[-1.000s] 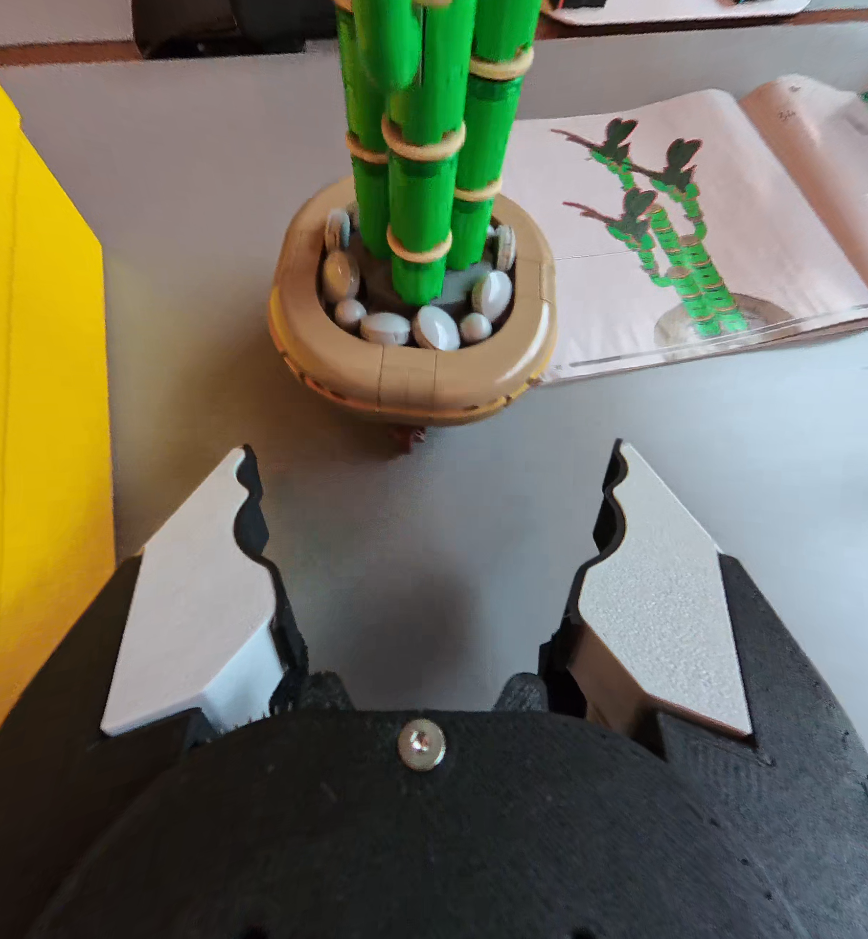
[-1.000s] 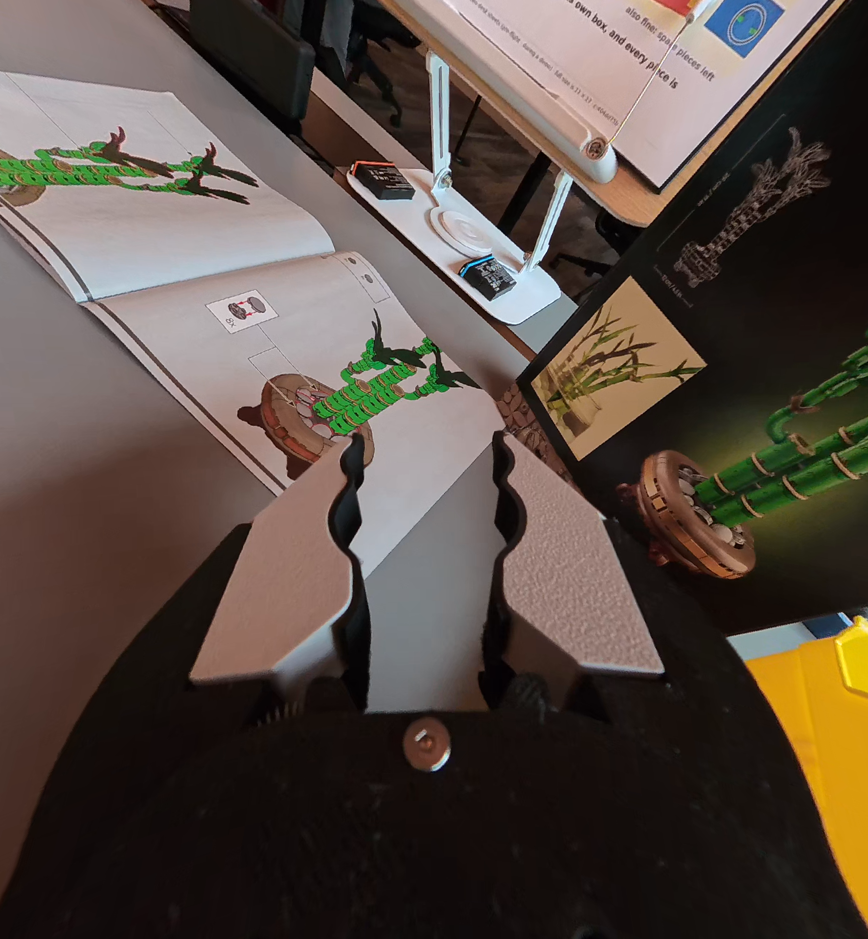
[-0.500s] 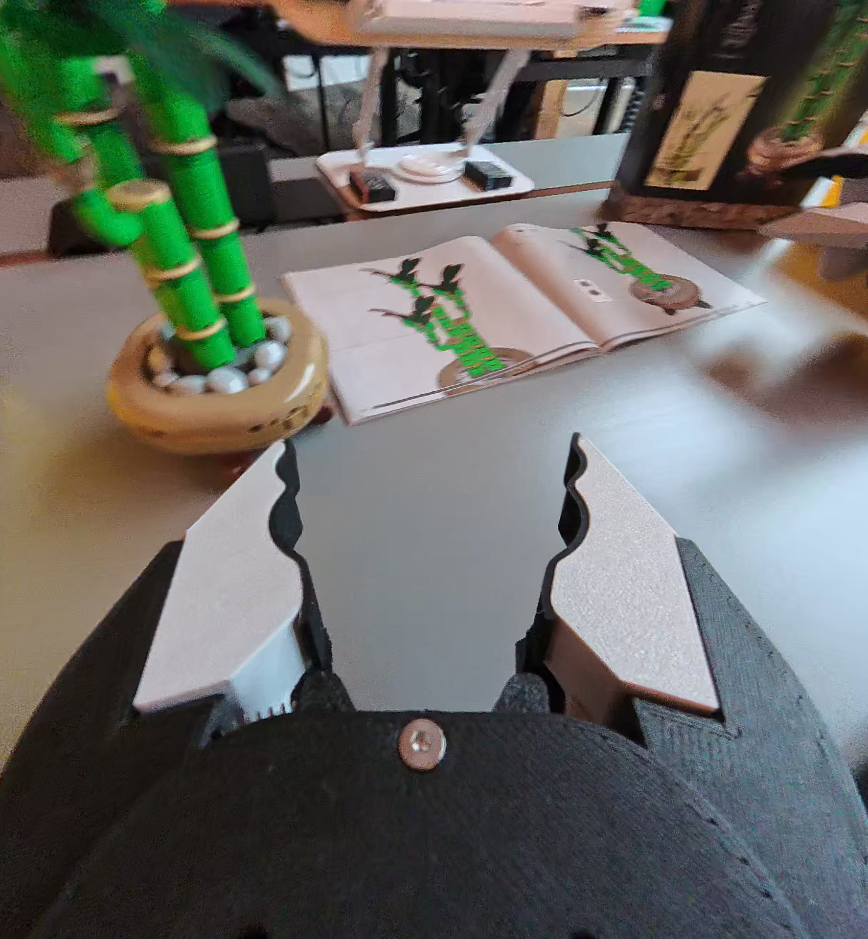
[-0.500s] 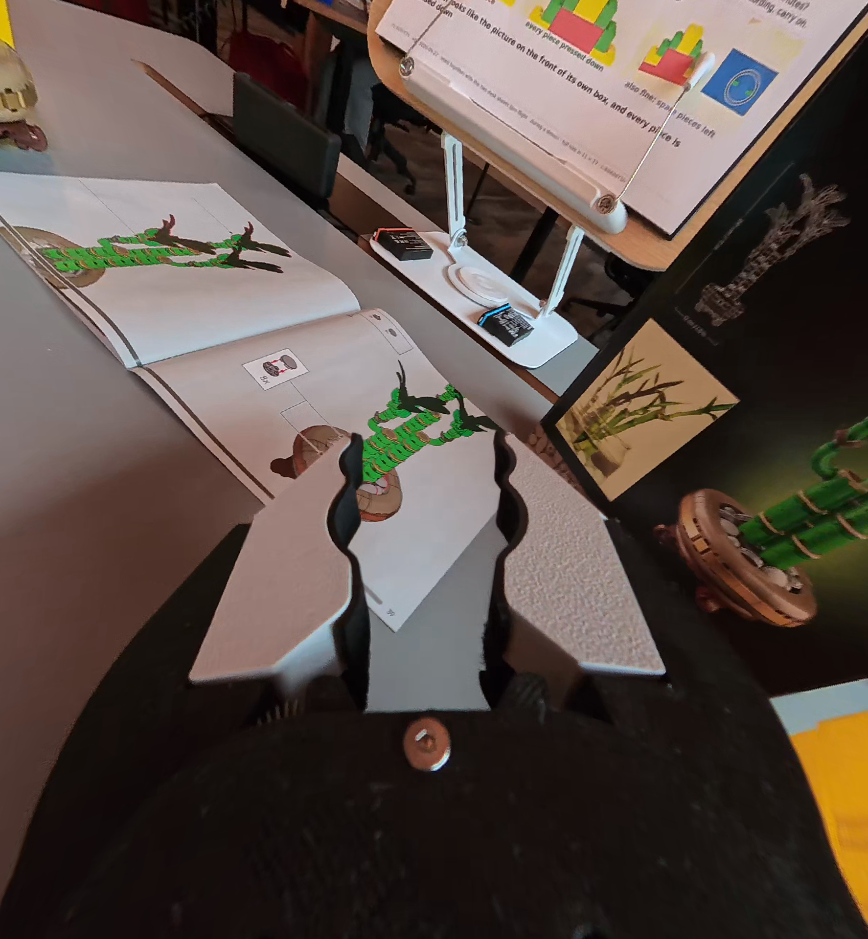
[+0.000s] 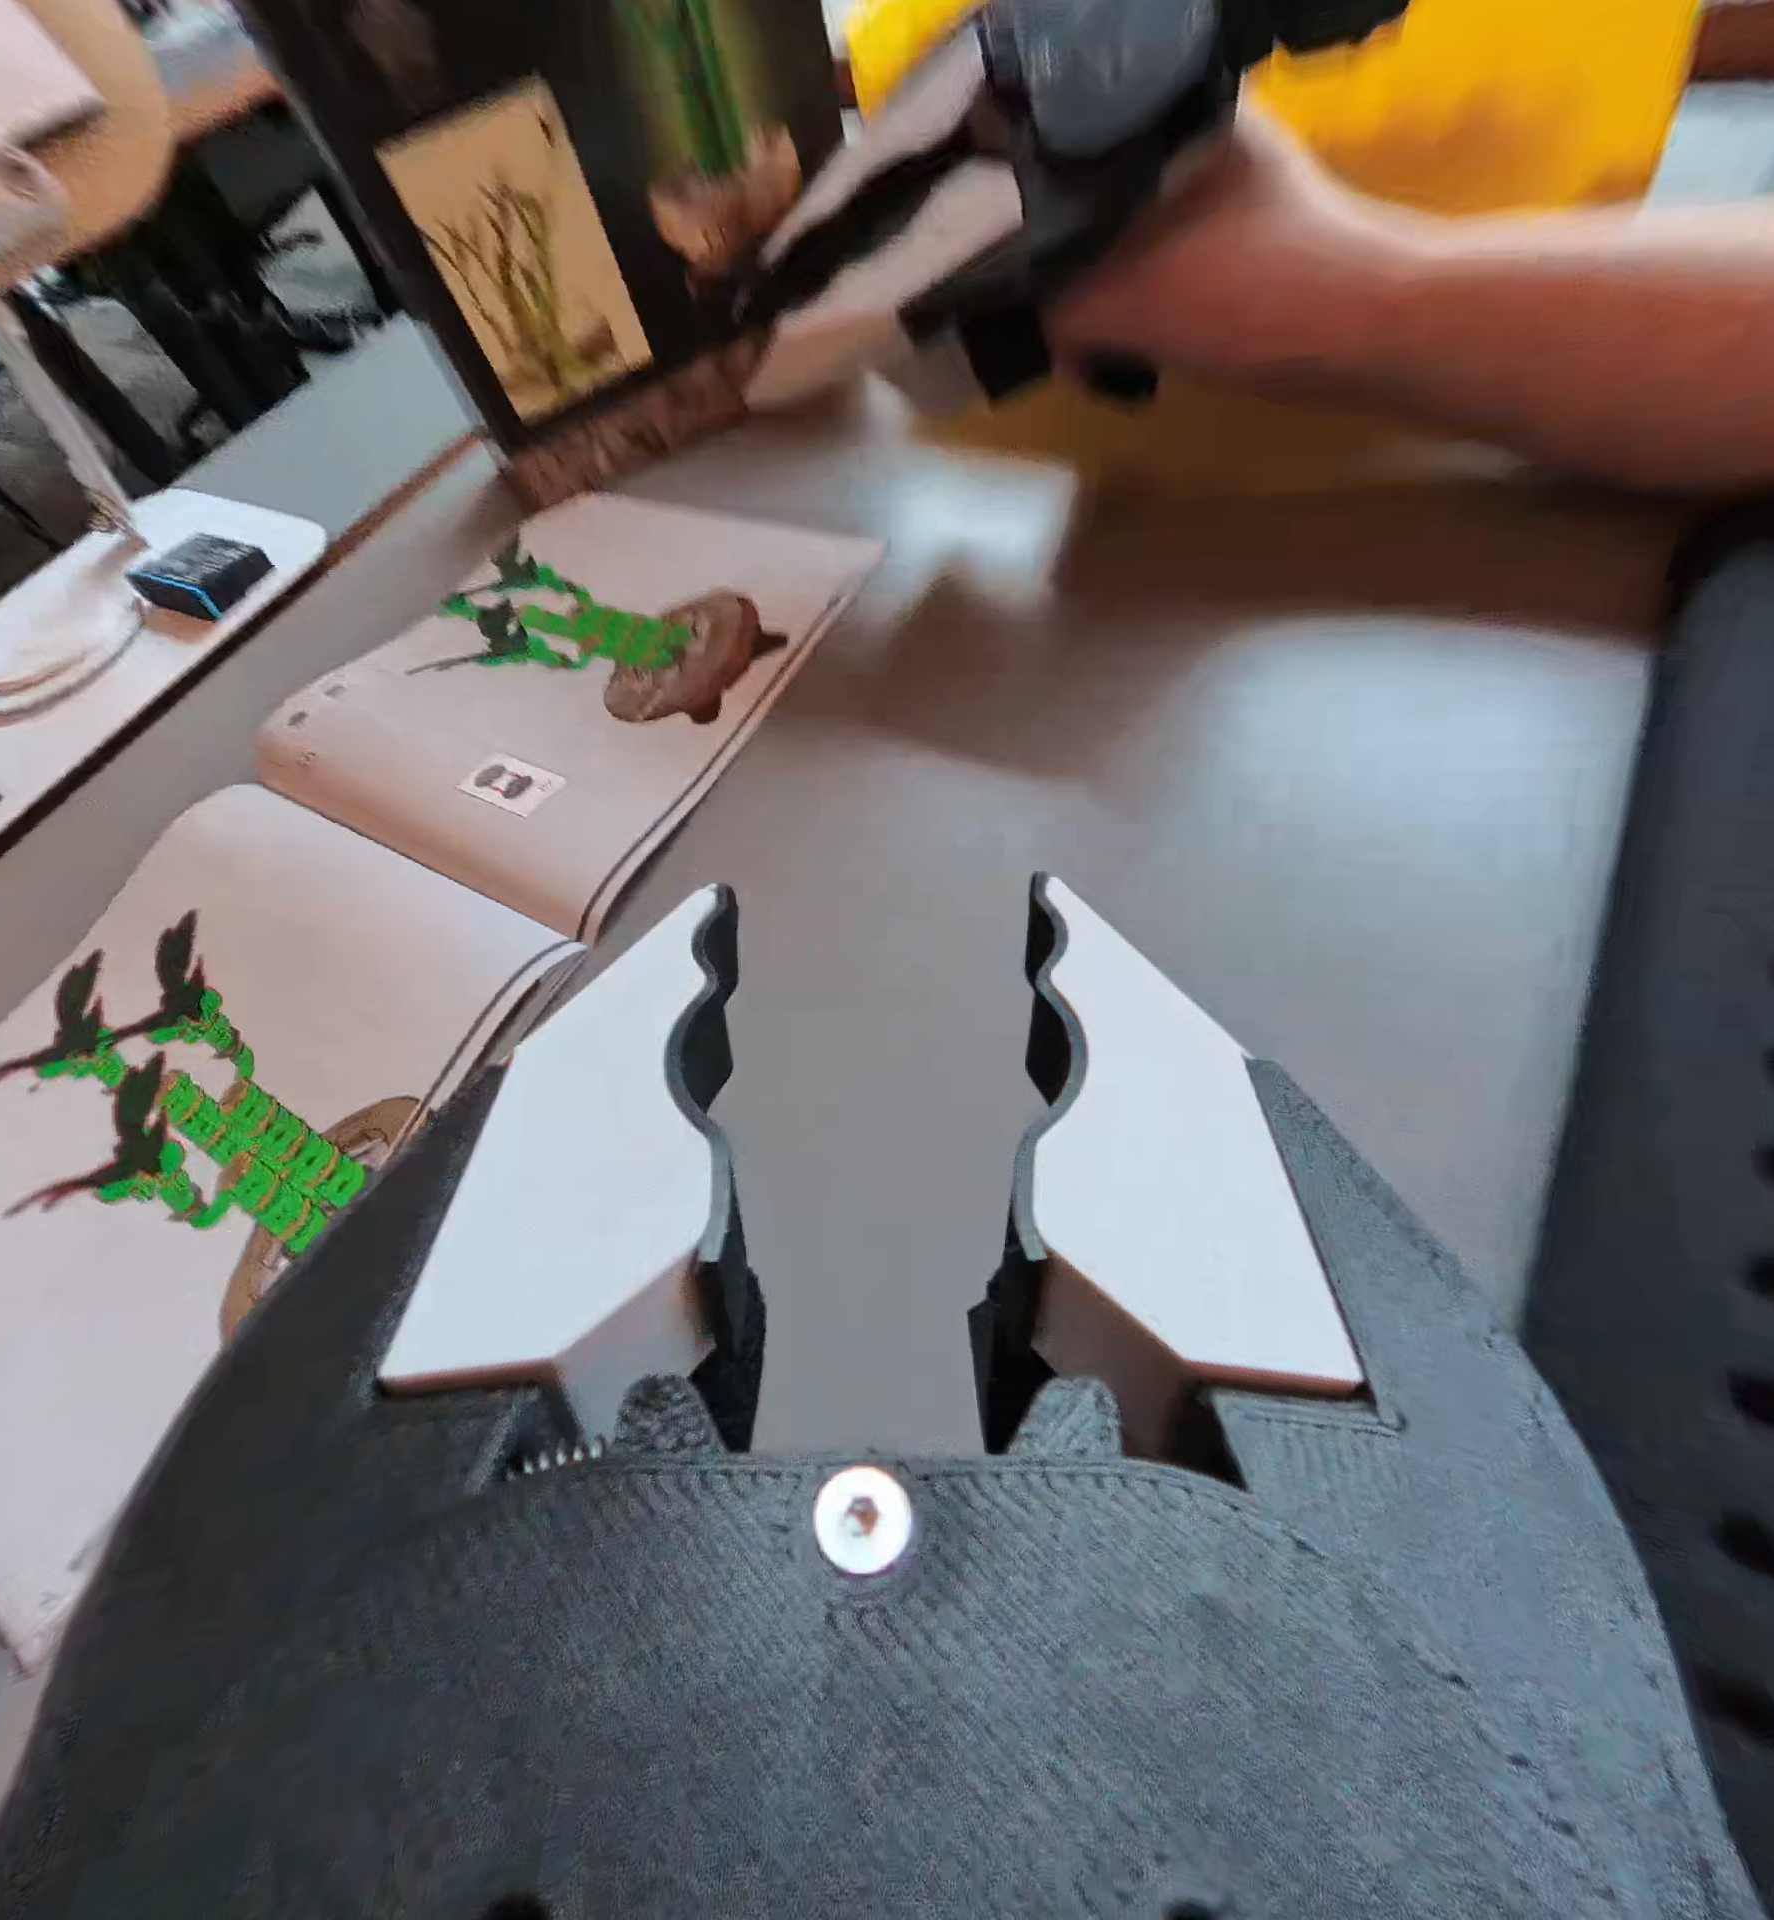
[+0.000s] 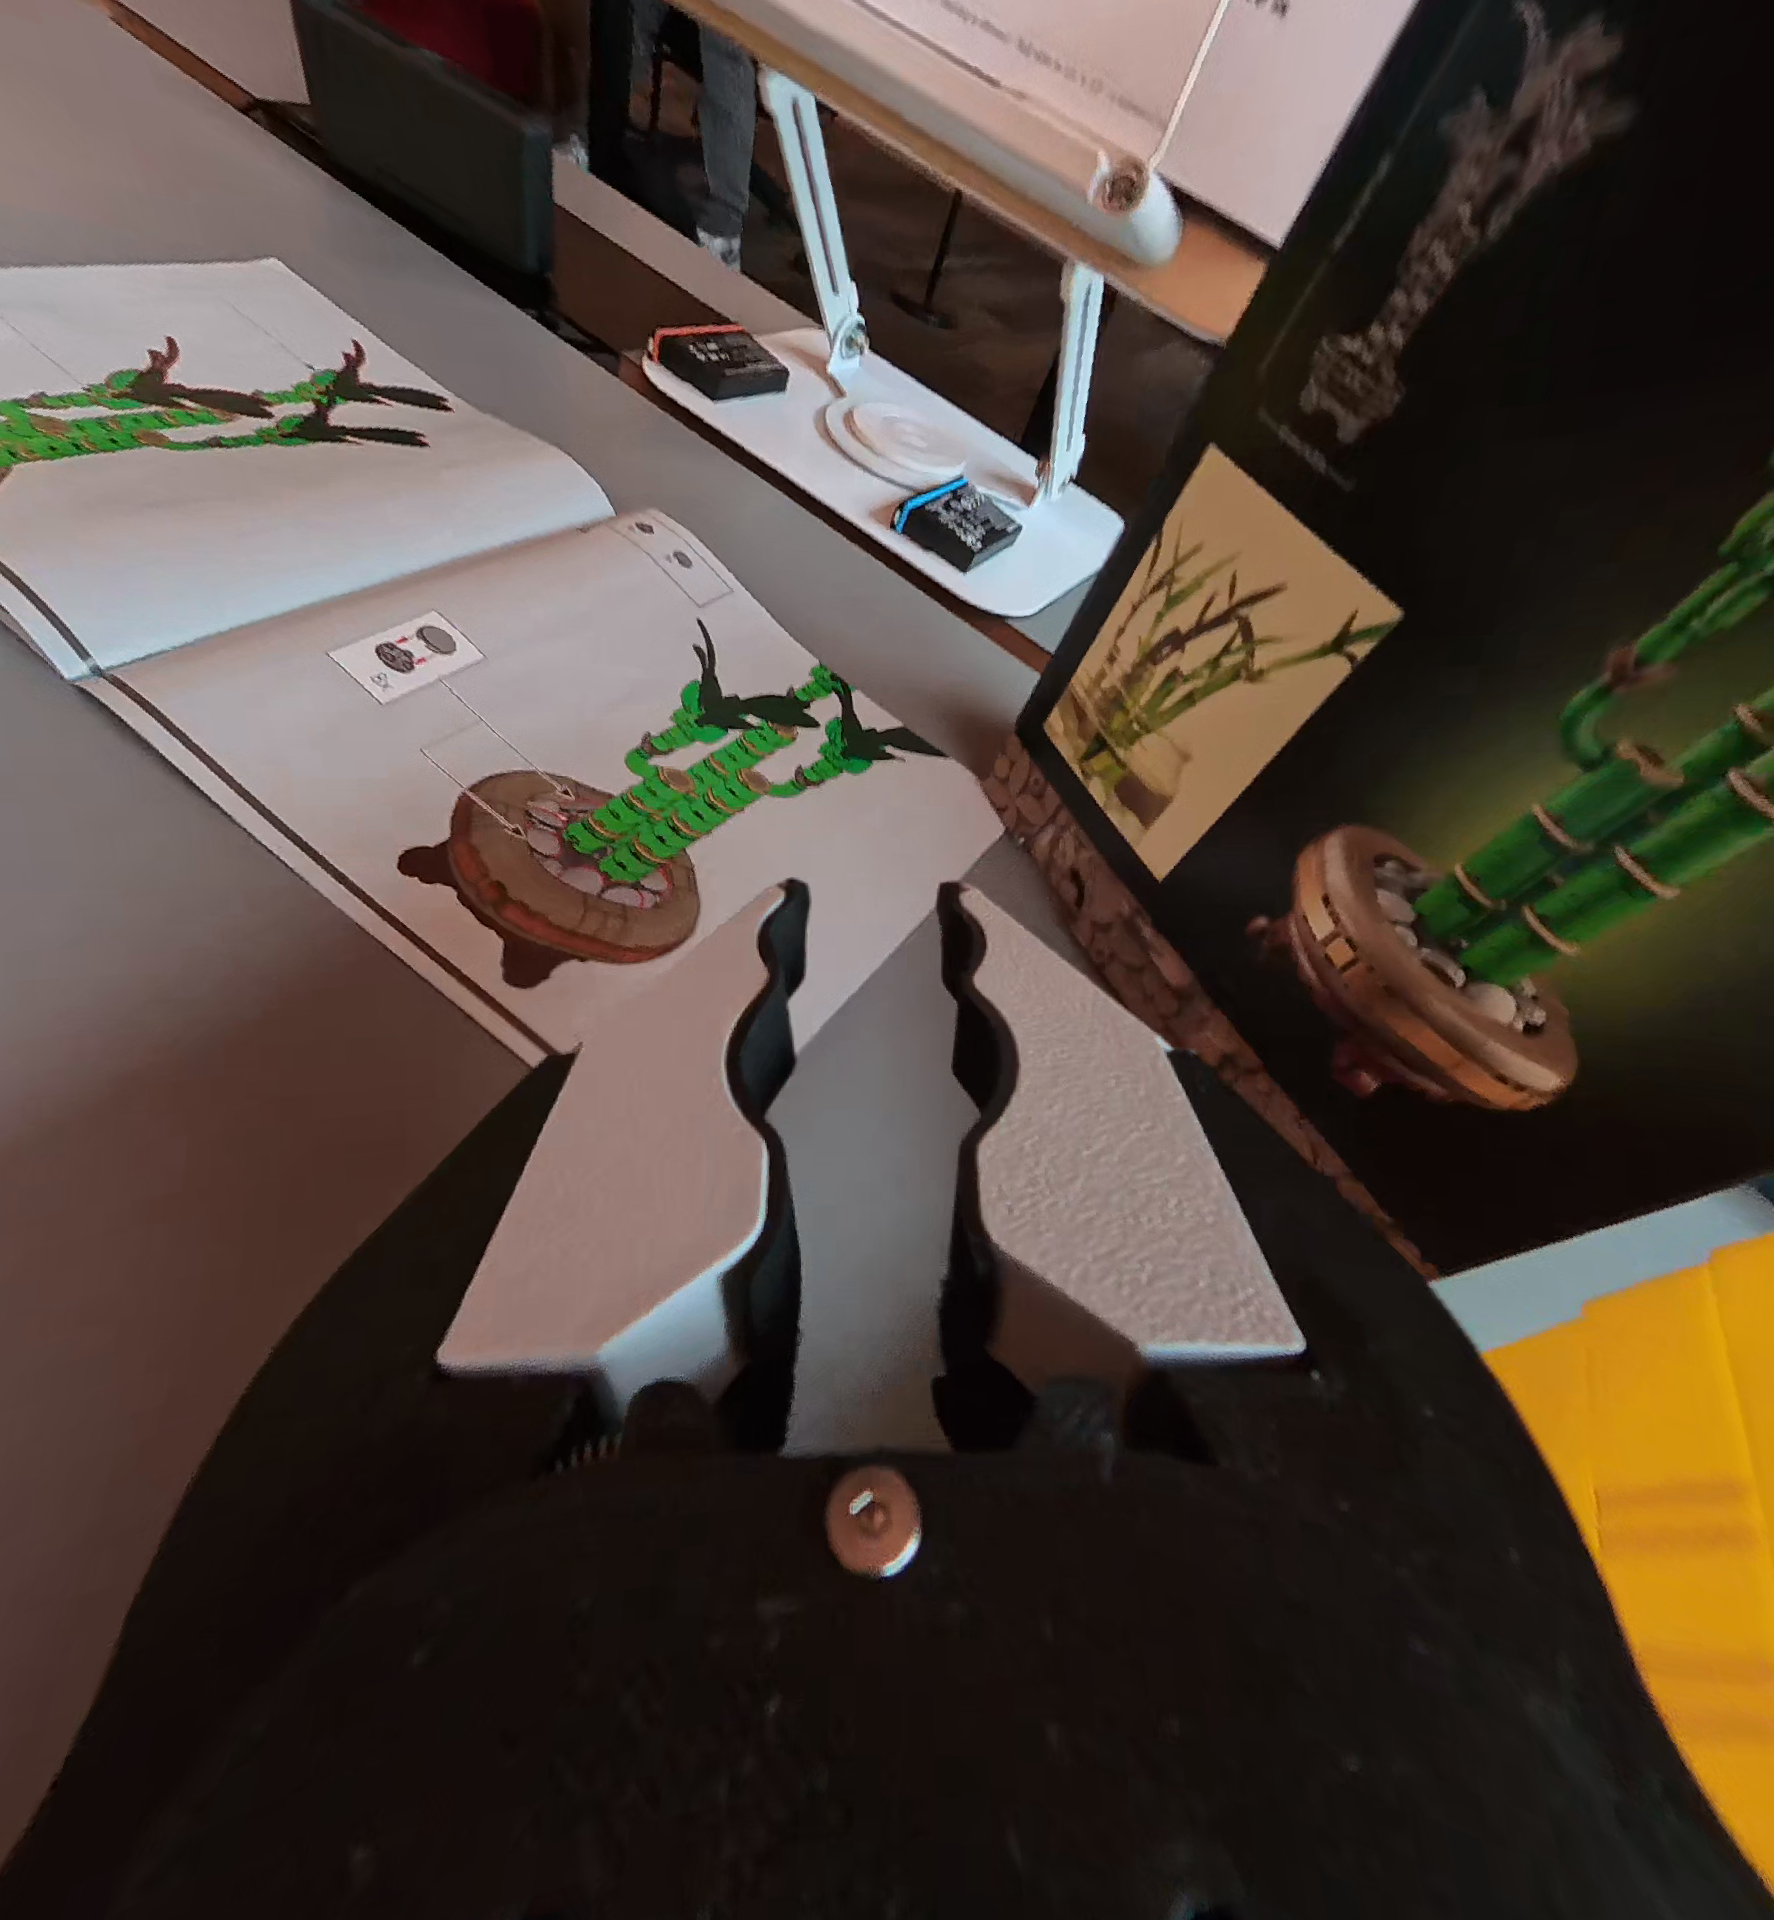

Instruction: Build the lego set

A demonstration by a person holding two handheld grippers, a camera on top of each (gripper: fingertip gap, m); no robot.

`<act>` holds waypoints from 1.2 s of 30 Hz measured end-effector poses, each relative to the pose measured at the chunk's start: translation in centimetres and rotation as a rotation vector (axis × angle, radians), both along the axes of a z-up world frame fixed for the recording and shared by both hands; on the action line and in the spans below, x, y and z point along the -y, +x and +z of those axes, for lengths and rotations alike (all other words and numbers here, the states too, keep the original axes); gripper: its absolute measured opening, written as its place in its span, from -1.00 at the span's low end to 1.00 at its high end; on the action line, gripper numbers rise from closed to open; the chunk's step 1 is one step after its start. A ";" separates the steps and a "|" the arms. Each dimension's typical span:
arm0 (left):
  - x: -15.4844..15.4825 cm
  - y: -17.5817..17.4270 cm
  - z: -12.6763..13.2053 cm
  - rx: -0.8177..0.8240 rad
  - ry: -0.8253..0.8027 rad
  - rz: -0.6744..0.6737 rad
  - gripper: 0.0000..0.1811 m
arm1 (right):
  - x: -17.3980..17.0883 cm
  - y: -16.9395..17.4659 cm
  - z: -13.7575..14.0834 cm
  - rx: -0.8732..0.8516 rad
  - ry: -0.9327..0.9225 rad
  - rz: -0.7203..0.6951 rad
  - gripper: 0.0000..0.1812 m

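Left hand-held gripper (image 5: 875, 904): jaws apart, nothing between them, held above bare table (image 5: 1278, 831).
Right hand-held gripper (image 6: 870, 899): jaws parted by a narrow gap, empty, pointing at the corner of the booklet (image 6: 509, 748) and the foot of the box (image 6: 1485, 727).
Lego set: the built model is not in either current view; only its printed pictures show, on the open booklet and on the dark box standing just beyond it.
Loose pieces: none visible on the table.
Yellow bin (image 6: 1714, 1558): just right of the box; its contents cannot be seen.
Progress: cannot be read directly with the model out of frame; the booklet lies open at a page showing the stalks with leaves and pebbles in the pot, which suggests a late step.
Left to do: probably little, though that is a guess.
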State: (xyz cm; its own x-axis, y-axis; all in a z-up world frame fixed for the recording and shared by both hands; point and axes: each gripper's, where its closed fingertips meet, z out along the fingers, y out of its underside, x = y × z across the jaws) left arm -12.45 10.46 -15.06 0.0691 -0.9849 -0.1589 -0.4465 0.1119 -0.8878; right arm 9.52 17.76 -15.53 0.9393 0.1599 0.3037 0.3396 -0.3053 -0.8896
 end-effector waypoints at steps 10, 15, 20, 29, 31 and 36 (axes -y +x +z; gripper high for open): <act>-6.2 7.2 -2.3 -0.203 0.191 0.061 -0.45 | 0.6 2.7 -1.5 -0.104 -0.091 -0.033 -0.95; -13.4 8.5 -2.5 -0.214 0.224 0.218 -0.71 | 0.5 2.6 -2.0 -0.061 -0.120 -0.030 -0.94; -15.4 8.6 -4.1 -0.217 0.043 0.232 -1.00 | 0.5 2.3 -2.4 0.016 -0.141 -0.026 -0.94; -14.9 7.4 -6.9 -0.358 -0.014 0.218 -1.00 | 0.5 2.1 -2.6 0.032 -0.153 -0.021 -0.93; -14.8 7.3 -6.9 -0.367 0.034 0.223 -1.00 | 0.5 2.1 -2.8 0.033 -0.158 -0.021 -0.93; -13.6 6.5 -7.0 -0.423 0.160 0.223 -1.00 | 0.5 2.1 -2.9 0.029 -0.162 -0.018 -0.93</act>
State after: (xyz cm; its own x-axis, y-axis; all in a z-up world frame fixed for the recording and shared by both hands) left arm -5.94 24.10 -22.02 0.1721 -0.9145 -0.3662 -0.7917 0.0928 -0.6038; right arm 11.61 17.31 -18.48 0.9338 0.1924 0.3018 0.3573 -0.4506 -0.8181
